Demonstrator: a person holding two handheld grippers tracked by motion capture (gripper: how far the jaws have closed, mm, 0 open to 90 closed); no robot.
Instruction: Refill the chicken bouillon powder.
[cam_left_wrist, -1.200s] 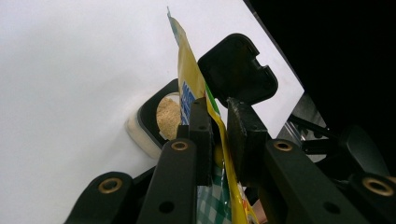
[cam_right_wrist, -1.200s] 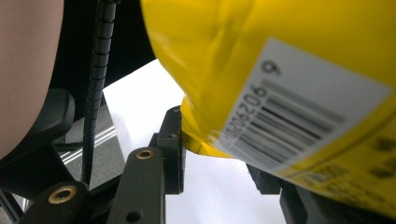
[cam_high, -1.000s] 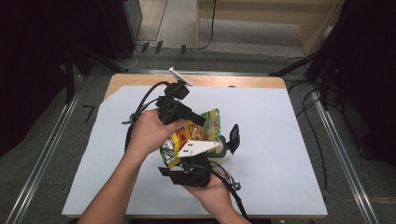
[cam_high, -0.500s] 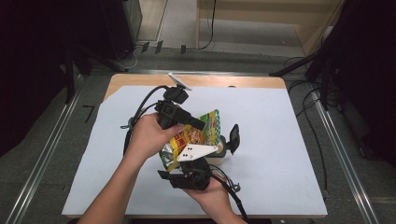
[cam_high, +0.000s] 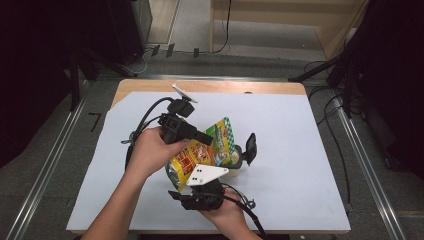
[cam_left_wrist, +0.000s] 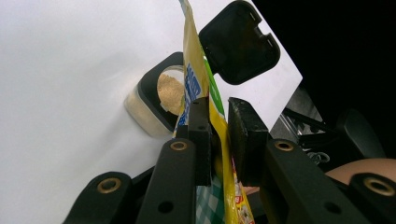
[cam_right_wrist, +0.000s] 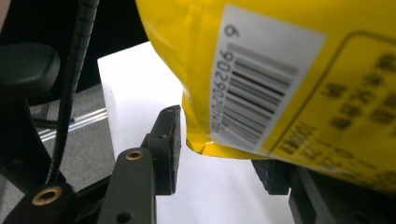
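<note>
— While we looked from the left, what did our left gripper (cam_left_wrist: 218, 135) hold?
— We had its jaws pinched narrow on the top edge of the yellow snack bag (cam_high: 200, 152), held over the white sheet (cam_high: 300, 150).
— And further right?
— Our right gripper (cam_right_wrist: 219, 154) stood wide, just opening, pads off the bag's bottom corner between them; beyond sat the open jar (cam_high: 239, 155), lid (cam_high: 250, 148) up

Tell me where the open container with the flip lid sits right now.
In the high view, the container stands on the white sheet, right of centre, just beside the snack bag.
</note>
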